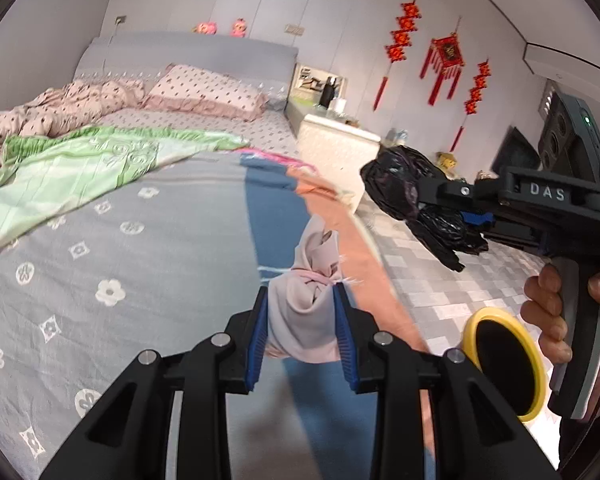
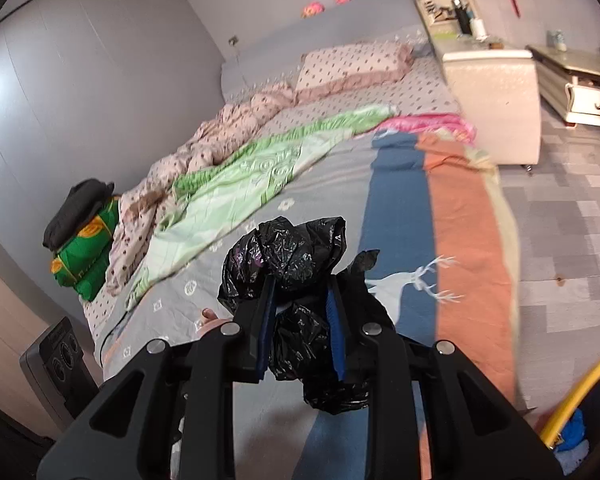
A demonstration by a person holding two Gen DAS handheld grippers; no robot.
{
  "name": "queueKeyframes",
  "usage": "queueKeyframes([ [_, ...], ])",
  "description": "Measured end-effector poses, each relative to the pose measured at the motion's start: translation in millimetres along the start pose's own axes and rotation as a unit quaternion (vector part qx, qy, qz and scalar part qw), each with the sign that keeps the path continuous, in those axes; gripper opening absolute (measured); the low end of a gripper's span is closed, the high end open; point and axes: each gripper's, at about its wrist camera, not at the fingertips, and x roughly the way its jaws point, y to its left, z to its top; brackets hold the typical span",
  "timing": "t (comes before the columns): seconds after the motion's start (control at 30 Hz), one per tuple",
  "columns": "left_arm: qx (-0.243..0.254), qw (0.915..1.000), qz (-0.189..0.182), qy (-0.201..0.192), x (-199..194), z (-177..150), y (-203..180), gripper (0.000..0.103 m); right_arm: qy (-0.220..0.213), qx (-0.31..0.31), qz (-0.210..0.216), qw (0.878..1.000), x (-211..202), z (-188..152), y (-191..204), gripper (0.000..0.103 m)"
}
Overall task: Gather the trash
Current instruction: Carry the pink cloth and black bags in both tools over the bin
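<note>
My left gripper (image 1: 302,298) is shut on a knotted pale pink plastic bag (image 1: 306,312) and holds it above the bed (image 1: 100,240). My right gripper (image 2: 302,296) is shut on a crumpled black plastic bag (image 2: 288,256), also above the bed (image 2: 260,208). In the left wrist view the right gripper (image 1: 432,196) shows at the right with the black bag (image 1: 404,188) in its jaws. A yellow-rimmed bin (image 1: 504,360) with a black liner stands on the floor below it. The bin's yellow rim (image 2: 576,396) shows at the lower right of the right wrist view.
The bed carries a green quilt (image 1: 72,168), a pink dotted duvet and a pillow (image 1: 208,92). A white nightstand (image 1: 336,140) stands beside the bed. A stack of folded clothes (image 2: 84,236) lies at the bed's far side. The floor (image 2: 572,220) is grey tiled.
</note>
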Motion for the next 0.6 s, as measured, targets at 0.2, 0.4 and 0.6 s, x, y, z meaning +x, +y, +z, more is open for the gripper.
queueKeyframes([
  [0.2,0.033,0.9988,-0.021,-0.029,-26,22,-55,0.029,-0.061,0.008,-0.021,0.998,-96,4,-15,0.023],
  [0.4,0.07,0.9952,-0.048,-0.048,-40,42,-114,0.029,-0.11,0.022,-0.055,0.992,-185,3,-42,0.023],
  [0.6,0.108,0.9895,-0.078,-0.056,-42,56,-177,0.029,-0.142,0.046,-0.112,0.982,-263,-5,-77,0.023],
])
